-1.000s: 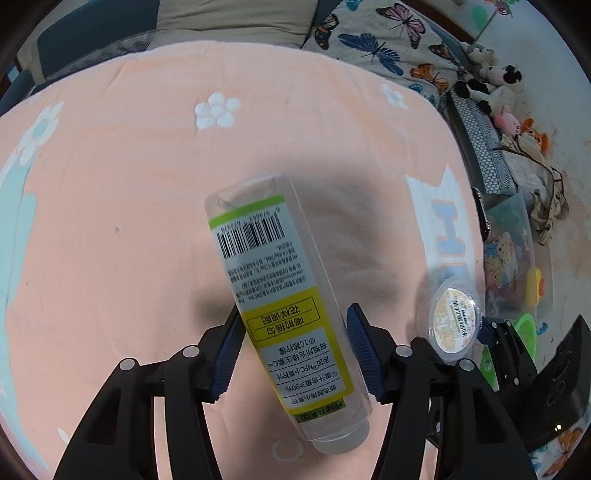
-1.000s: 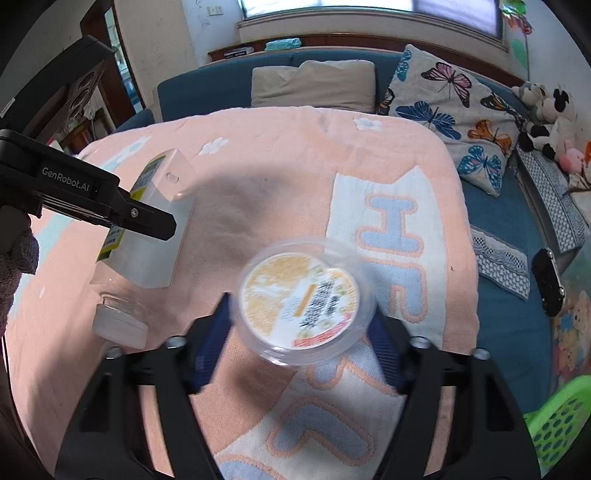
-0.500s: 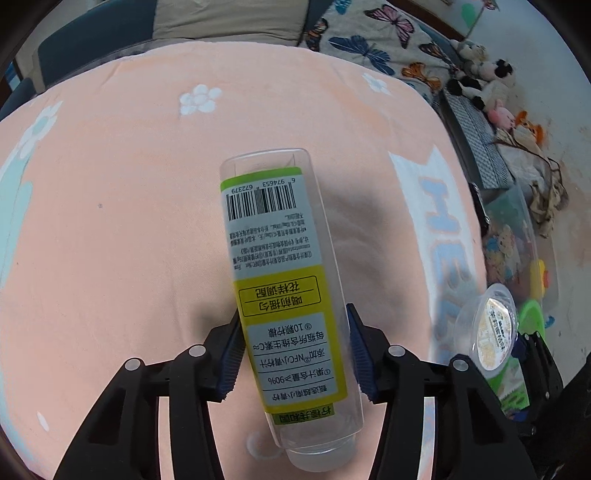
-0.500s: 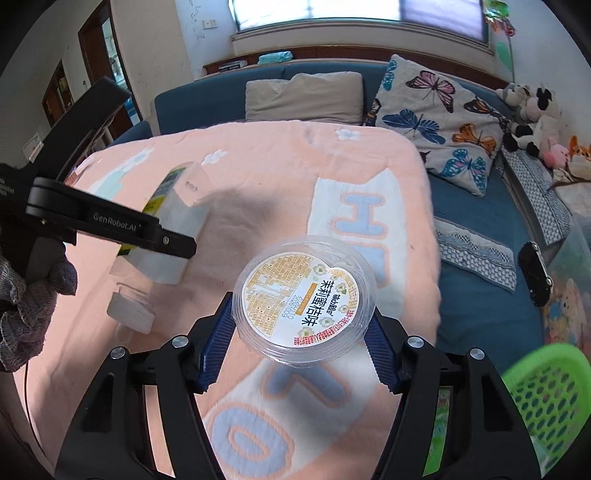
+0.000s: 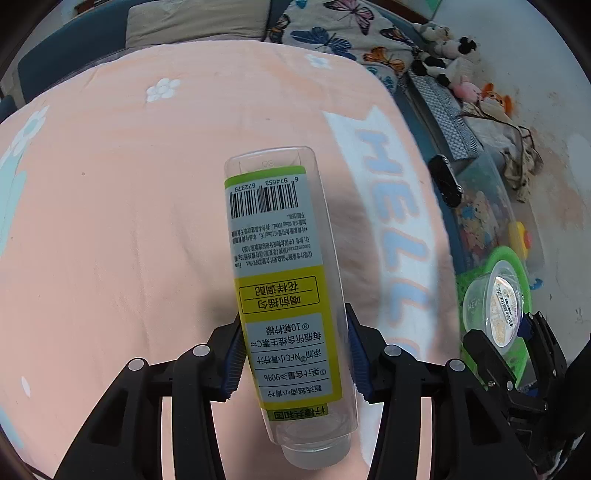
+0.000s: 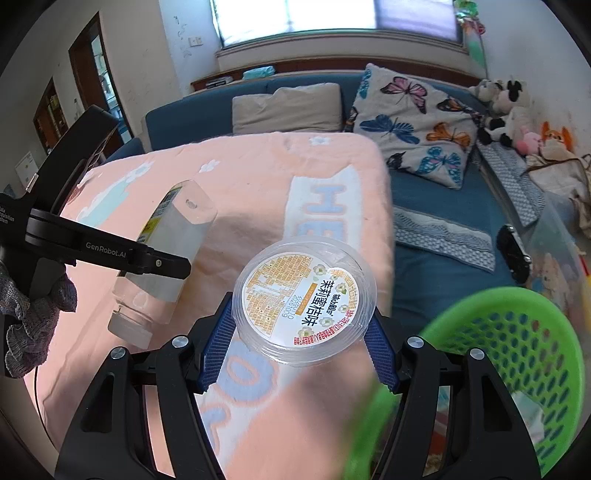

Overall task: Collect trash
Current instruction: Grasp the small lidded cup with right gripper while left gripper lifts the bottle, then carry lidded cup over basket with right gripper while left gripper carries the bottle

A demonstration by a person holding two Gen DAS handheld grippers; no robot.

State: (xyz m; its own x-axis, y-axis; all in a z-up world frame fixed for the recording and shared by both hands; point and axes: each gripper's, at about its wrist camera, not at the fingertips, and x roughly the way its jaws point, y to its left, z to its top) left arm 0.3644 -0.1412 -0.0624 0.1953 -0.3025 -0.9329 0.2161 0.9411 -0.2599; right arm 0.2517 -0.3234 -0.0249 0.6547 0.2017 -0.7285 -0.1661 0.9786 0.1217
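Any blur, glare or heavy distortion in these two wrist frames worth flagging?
Right wrist: the window is blown out, and the green basket rim smears into blur nearby, while the cup label stays sharp. Left wrist: the bottle label is readable, fisheye bends the blanket, and its right edge is slightly soft.

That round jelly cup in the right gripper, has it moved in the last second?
Yes. The jelly cup, clamped in the right gripper, has travelled off the pink blanket toward the green basket, which now fills the lower right.
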